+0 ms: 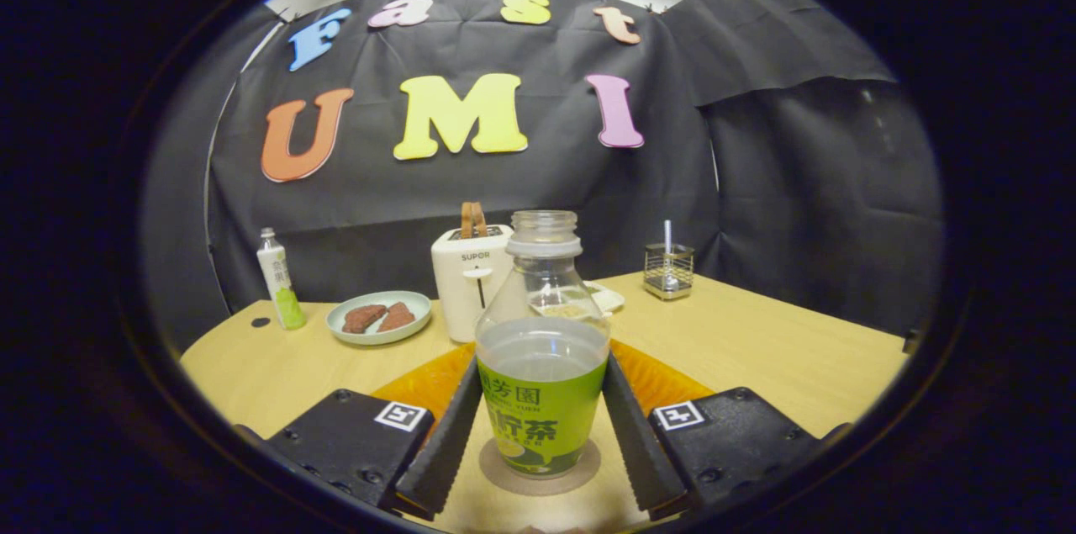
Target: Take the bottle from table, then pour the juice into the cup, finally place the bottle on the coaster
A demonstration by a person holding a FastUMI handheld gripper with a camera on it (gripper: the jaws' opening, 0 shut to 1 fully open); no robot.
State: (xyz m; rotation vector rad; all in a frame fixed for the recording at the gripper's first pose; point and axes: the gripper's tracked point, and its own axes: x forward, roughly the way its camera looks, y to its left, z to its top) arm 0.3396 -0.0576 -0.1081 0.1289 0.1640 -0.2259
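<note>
Green-labelled bottle (542, 357) upright on coaster (540, 471), mouth up; tongs (540, 433) flank it, seemingly touching, grip unclear.

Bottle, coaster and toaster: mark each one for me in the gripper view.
bottle (542, 399): gripper view, on its green label, between the fingers.
coaster (496, 471): gripper view, on the rim beside the bottle's base.
toaster (466, 286): gripper view, on its white front, beyond the bottle.

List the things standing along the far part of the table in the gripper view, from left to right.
Small bottle → plate with two brown pieces → white toaster → wire holder. Nearer, the gripper holds the juice bottle on the coaster.
</note>
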